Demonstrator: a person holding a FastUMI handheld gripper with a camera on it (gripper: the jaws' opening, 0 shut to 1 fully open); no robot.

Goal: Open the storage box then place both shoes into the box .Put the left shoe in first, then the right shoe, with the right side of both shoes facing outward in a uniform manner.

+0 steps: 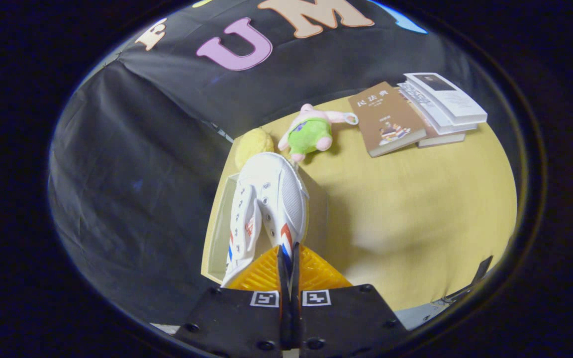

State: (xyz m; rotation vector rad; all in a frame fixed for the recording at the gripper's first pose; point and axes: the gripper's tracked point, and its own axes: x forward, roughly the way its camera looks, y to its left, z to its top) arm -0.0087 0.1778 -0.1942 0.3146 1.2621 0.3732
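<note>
The gripper (289, 261), with ribbed orange fingers (261, 273) and black blocks bearing square markers, is pinched nearly closed on the heel edge of a white canvas shoe (271, 199) with red and blue stripes. The shoe hangs over the pale open storage box (217, 233); whether a second shoe lies inside is hard to tell. Beyond the box on the yellow table (406, 209) sit a pink-and-green plush toy (311, 132), a brown book (386, 119) and stacked white books (443, 102).

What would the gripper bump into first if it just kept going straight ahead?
The gripper is shut on a white sneaker, so that shoe leads the way. Straight beyond its toe sit a yellow round plush and a pink-and-green plush toy. The shoe would probably nudge one first, though depth is unclear.
</note>
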